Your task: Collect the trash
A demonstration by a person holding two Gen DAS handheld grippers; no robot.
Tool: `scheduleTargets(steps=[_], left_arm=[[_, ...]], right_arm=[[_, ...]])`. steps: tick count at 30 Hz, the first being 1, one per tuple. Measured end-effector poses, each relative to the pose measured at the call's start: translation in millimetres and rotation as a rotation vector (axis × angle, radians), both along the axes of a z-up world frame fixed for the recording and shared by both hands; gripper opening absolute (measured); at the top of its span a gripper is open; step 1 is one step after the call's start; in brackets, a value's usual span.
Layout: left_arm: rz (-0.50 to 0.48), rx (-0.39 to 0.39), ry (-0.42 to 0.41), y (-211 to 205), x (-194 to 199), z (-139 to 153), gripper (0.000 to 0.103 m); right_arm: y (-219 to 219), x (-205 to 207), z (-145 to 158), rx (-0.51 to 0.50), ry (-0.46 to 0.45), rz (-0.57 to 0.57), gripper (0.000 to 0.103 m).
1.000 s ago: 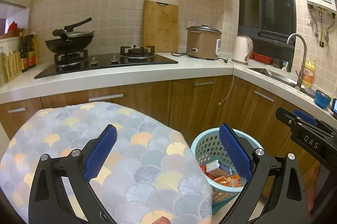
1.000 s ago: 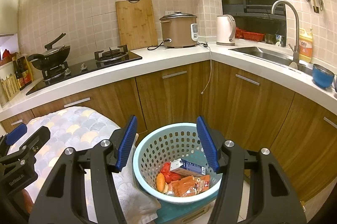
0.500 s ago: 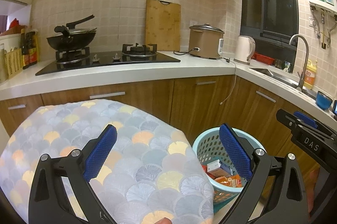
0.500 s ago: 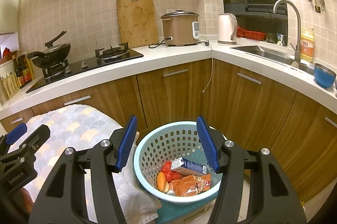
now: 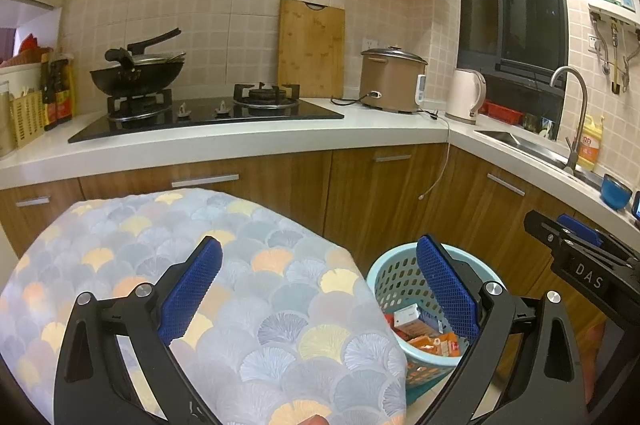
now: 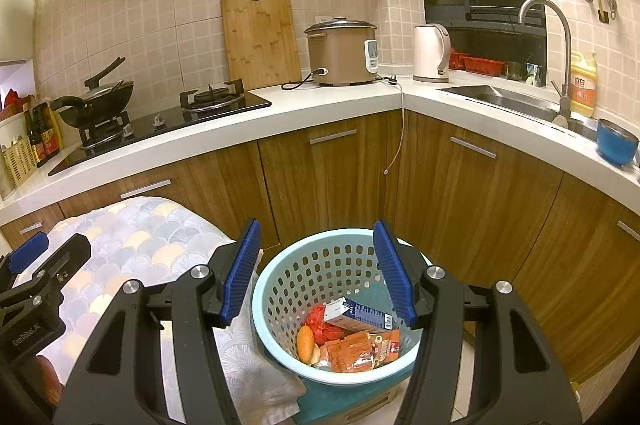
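Change: both cameras have risen a little against a second ago, with more counter and wall showing and the basket sitting lower; nothing in it has shifted.
Risk: judging by a table that shows no litter, the collecting looks done or close to it; a careless swing of either tool could knock the light basket off the teal stand under it and spill the load.
Left gripper: blue pads spread wide, empty, hovering over the patterned tablecloth and touching nothing.
Right gripper: pads likewise well apart, empty, framing the basket's mouth from above, clear of the rim.
Trash: below and ahead of the right gripper, heaped in the basket bottom, with orange wrappers, a small carton, something red and a bread roll.
Basket: just beside the table's edge, in front of the wooden cabinets.
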State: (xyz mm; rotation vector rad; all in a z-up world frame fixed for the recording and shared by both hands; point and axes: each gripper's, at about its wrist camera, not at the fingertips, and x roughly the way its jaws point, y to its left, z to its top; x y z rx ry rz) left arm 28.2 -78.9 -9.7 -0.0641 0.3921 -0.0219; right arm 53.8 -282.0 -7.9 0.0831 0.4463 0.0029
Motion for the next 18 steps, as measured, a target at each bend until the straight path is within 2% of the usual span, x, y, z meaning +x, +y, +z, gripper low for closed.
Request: scheduleTargets(steps=[18], left_arm=[[0.003, -0.011, 0.005, 0.7, -0.4, 0.3, 0.095]], right_arm=[[-2.4, 2.4, -2.4, 0.009, 0.011, 0.005, 0.055]])
